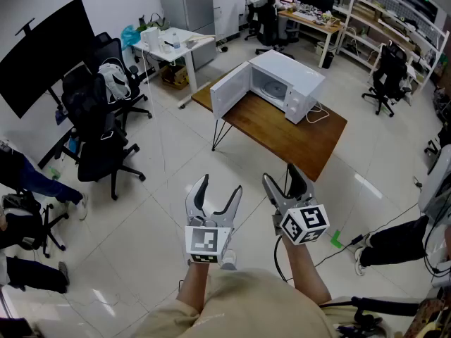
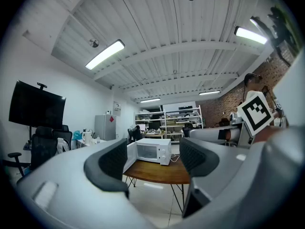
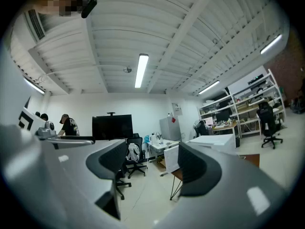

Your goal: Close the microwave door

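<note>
A white microwave (image 1: pixel 285 83) stands on a wooden table (image 1: pixel 303 136) well ahead of me, its door (image 1: pixel 230 90) swung open to the left. In the left gripper view the microwave (image 2: pixel 153 151) shows far off between the jaws. My left gripper (image 1: pixel 218 194) and right gripper (image 1: pixel 285 182) are held side by side over the floor, far short of the table. Both stand open with nothing between the fingers. In the right gripper view the open door (image 3: pixel 171 159) and the microwave's top (image 3: pixel 214 140) show beside the right jaw.
Black office chairs (image 1: pixel 102 129) stand at the left by a big dark screen (image 1: pixel 42 51). A white desk (image 1: pixel 169 44) and a grey fridge (image 1: pixel 187 2) are at the back. Another chair (image 1: pixel 386 76) and shelves stand at the right. Cables lie on the floor (image 1: pixel 352 241).
</note>
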The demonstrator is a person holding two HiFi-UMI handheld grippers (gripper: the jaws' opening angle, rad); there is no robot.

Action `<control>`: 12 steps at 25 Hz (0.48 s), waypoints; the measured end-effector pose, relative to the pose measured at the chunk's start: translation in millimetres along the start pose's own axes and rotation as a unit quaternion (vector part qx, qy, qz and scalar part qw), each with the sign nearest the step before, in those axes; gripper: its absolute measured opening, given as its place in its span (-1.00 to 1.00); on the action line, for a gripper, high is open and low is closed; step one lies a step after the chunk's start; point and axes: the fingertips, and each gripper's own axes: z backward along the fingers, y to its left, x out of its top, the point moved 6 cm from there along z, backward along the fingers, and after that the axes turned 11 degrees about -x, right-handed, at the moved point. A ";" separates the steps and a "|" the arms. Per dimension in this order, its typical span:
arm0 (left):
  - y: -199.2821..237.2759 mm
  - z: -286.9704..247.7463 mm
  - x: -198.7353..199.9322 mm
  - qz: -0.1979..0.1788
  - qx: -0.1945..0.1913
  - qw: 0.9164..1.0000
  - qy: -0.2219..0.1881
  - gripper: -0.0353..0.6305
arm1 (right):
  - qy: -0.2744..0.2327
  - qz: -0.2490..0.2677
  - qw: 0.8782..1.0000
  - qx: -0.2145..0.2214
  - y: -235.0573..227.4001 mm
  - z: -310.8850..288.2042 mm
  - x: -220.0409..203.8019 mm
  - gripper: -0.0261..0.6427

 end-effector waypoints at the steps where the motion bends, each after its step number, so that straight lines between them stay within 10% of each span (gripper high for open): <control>1: 10.7 -2.4 -2.8 0.001 -0.004 1.000 -0.003 0.13 | 0.000 -0.001 1.000 -0.001 4.5 -10.9 -3.2 0.08; 12: 116.7 -32.6 -56.0 0.033 -0.022 0.999 -0.008 0.13 | 0.027 0.012 1.000 0.011 47.3 -114.5 -59.3 0.08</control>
